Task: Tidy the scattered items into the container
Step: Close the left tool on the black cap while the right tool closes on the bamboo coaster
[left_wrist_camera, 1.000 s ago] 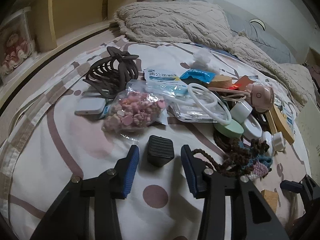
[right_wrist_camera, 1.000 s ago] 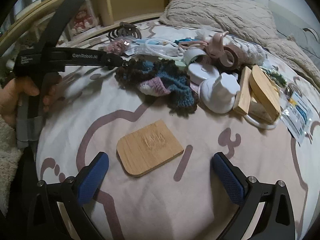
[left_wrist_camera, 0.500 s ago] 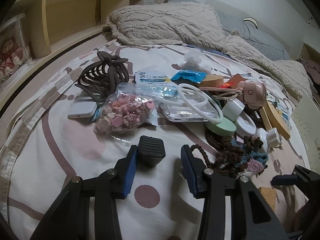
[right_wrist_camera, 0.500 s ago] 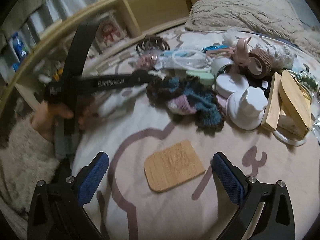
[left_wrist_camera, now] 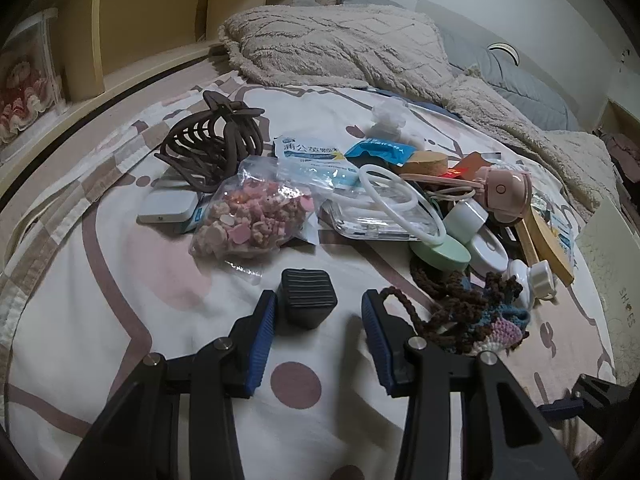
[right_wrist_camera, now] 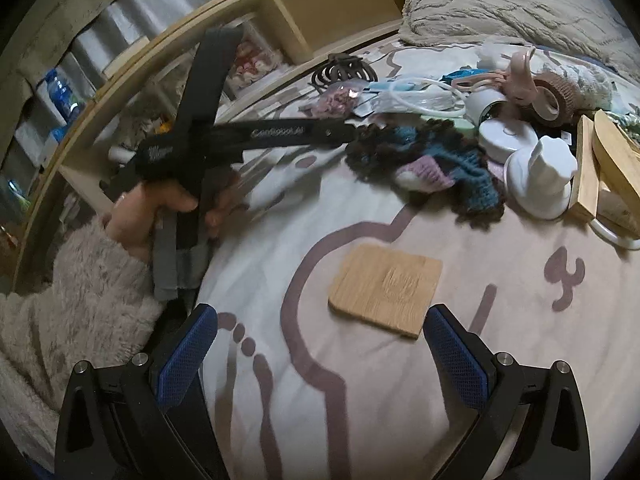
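In the left wrist view my left gripper (left_wrist_camera: 318, 334) is open around a small black ribbed cube (left_wrist_camera: 308, 300) on the bedsheet. The cube leans against the left pad, and a gap shows at the right pad. A crocheted brown and blue piece (left_wrist_camera: 476, 320) lies just right of the fingers. In the right wrist view my right gripper (right_wrist_camera: 320, 360) stands wide open and empty above the sheet. A thin bamboo coaster (right_wrist_camera: 386, 288) lies flat just beyond it, towards the right pad. The same crocheted piece (right_wrist_camera: 432, 164) lies farther back.
A pile fills the bed's middle: brown hair claw (left_wrist_camera: 212, 152), bag of pink beads (left_wrist_camera: 252, 216), white ring (left_wrist_camera: 400, 204), pink fan (left_wrist_camera: 504, 192), white jars, wooden blocks (right_wrist_camera: 608, 168). A cream box (left_wrist_camera: 612, 264) stands at the right edge. A hand (right_wrist_camera: 152, 204) in a fluffy sleeve holds the other tool.
The right wrist view swung left, so the coaster slid right in frame and the hand and sleeve came in. In the left view the black cube now sits against the left pad.
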Demonstrator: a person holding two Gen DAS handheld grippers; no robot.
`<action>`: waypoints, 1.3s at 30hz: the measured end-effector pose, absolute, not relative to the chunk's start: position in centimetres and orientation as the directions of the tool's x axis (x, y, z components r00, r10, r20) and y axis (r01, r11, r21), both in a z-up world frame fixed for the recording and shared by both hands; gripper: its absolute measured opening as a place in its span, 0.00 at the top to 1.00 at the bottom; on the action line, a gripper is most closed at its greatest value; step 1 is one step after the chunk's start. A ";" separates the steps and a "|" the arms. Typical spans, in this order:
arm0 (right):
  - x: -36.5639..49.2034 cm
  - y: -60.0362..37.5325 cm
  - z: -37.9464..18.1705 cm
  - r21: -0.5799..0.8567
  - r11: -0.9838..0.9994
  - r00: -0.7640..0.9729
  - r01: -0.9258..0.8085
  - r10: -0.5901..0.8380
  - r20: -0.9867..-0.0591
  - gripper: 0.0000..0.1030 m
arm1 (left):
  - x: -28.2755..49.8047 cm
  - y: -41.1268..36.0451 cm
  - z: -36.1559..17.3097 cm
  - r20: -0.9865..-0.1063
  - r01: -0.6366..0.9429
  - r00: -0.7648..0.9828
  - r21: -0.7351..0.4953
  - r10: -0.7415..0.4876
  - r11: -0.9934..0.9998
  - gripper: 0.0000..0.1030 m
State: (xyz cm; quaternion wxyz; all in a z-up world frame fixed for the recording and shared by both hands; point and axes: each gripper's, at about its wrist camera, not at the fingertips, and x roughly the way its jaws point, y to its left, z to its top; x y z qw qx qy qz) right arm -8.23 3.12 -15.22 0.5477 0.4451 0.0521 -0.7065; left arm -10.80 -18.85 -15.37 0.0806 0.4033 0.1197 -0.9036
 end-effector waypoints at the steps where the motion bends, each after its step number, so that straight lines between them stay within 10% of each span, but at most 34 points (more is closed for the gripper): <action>1: -8.1 3.1 -15.2 0.399 -0.411 -0.022 0.820 -0.719 -0.695 0.00 | -10.8 -18.9 -15.4 -0.749 0.247 -0.660 -0.150 -0.053 -0.957 0.58; 6: -8.2 2.8 -15.3 0.343 -0.526 -0.144 0.778 -0.681 -0.718 0.00 | -10.7 -19.4 -15.5 -0.754 0.282 -0.653 -0.151 -0.074 -0.948 0.65; 10: -8.4 2.7 -15.6 0.284 -0.619 -0.245 0.732 -0.628 -0.738 0.23 | -10.8 -19.4 -15.6 -0.756 0.287 -0.650 -0.142 -0.083 -0.947 0.67; 20: -7.8 1.2 -16.1 0.147 -0.705 -0.374 0.694 -0.527 -0.763 0.42 | -10.9 -19.3 -15.8 -0.757 0.299 -0.644 -0.115 -0.111 -0.947 0.78; 39: -8.6 2.3 -15.4 0.188 -0.723 -0.389 0.665 -0.550 -0.739 0.43 | -9.3 -19.0 -13.9 -0.701 0.313 -0.697 -0.107 -0.151 -0.944 0.78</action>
